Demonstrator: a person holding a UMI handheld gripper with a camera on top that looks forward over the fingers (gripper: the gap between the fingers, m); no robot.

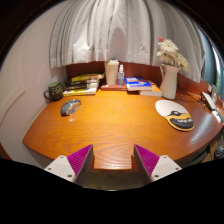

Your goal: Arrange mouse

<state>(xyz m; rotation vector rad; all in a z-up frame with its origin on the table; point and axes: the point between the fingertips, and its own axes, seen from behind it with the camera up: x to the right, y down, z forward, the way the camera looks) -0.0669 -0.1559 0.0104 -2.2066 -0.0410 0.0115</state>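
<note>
A wide wooden surface (110,125) fills most of the gripper view, with pale curtains (105,30) hanging behind it. Along its far edge runs a row of smaller things: a stack of books (82,84) toward the left, a clear bottle (121,75) near the middle, more books (140,85) just right of it, and a light vase (169,80) holding dried flowers. On the right side lies a mouse pad (176,113), pale with a dark wrist rest at its near end, and nothing sits on it.

The mouse (70,106) rests on the bare wood on the left, just in front of the stack of books and well apart from the pad. It is small in this view, so its long axis is hard to read; it seems to run slantwise, from near-left to far-right.

The hand-held gripper (113,160) hovers at the near edge, its fingers spread wide with nothing between the pink pads (80,158).

The relation that matters: the mouse lies ahead and to the left of the fingers, the pad ahead and to the right. By my judgement the task has not begun, and the next move calls for swinging left and forward, then turning the fingers to close across the mouse's narrow width.
</note>
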